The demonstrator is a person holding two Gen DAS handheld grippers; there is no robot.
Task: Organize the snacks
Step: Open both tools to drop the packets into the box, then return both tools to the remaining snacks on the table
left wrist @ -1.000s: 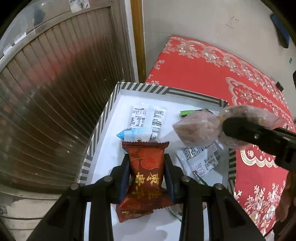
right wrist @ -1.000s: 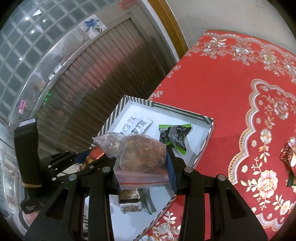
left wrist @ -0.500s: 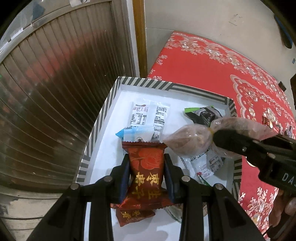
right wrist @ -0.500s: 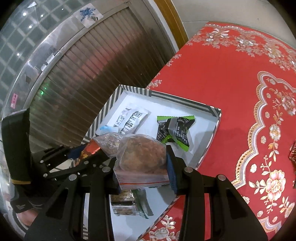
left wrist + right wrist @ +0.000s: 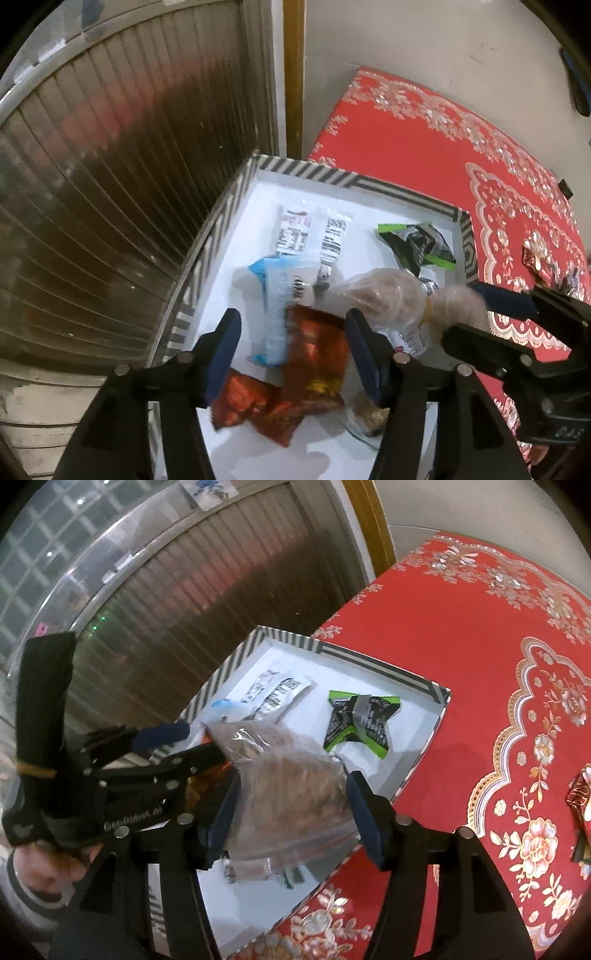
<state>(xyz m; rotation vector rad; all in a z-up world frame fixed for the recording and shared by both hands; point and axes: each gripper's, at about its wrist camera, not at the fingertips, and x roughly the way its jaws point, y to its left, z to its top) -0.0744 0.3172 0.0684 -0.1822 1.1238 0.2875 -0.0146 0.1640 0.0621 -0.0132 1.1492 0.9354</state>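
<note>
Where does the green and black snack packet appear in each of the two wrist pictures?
Left wrist view: the green and black packet lies in the far right corner of the striped box, above and right of centre.
Right wrist view: the same packet lies near the picture's centre, in the box's right half.
Shared landmark: the striped box rim, on the red floral cloth.

Red snack packet point(image 5: 314, 365) and clear bagged snack point(image 5: 291, 794), blurred, over striped box point(image 5: 229, 206)

Motion-blurred red packet point(image 5: 314, 365) and clear bag point(image 5: 291, 794); print illegible.
</note>
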